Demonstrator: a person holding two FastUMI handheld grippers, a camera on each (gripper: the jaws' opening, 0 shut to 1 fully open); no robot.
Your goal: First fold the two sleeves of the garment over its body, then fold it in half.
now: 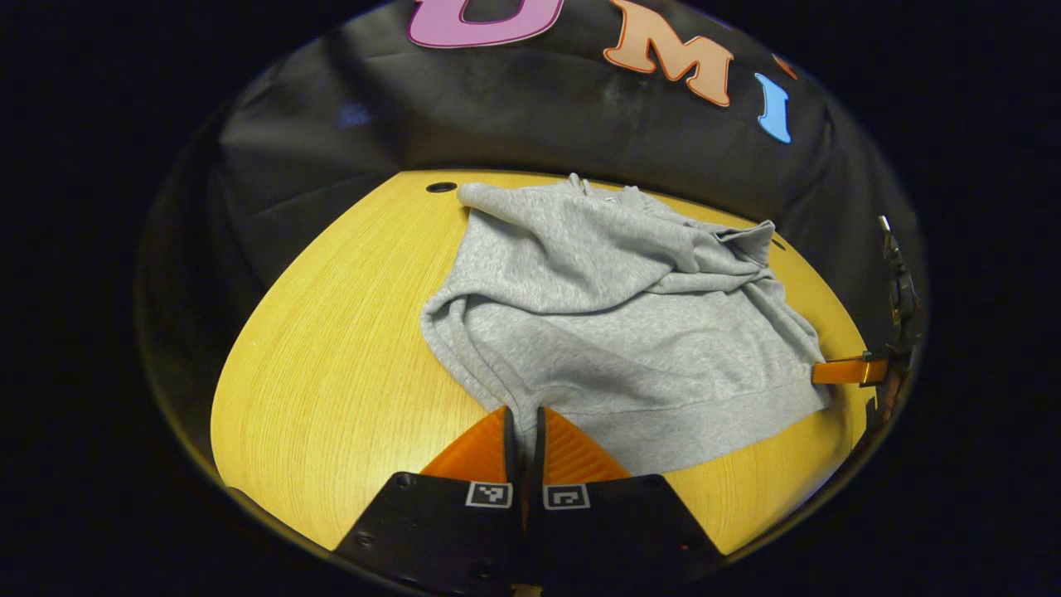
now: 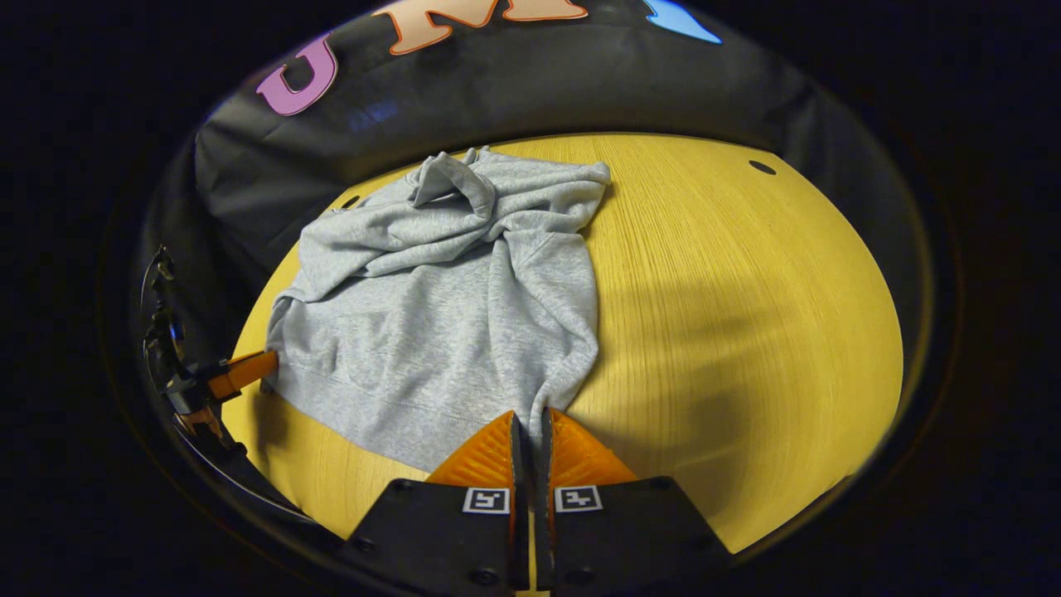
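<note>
grey fleece sweatshirt (image 1: 613, 323) lies on the yellow wood-grain tabletop (image 1: 331, 390), sleeves bunched in soft ridges across its upper body. its long axis runs from the ribbed hem, nearest both cameras, to the neck at the far edge by the black cloth wall. left gripper (image 1: 524, 427): jaws pinching one hem corner. right gripper (image 2: 529, 431): jaws pinching the opposite hem corner. bare tabletop lies open on both outer sides of the sweatshirt.
</note>
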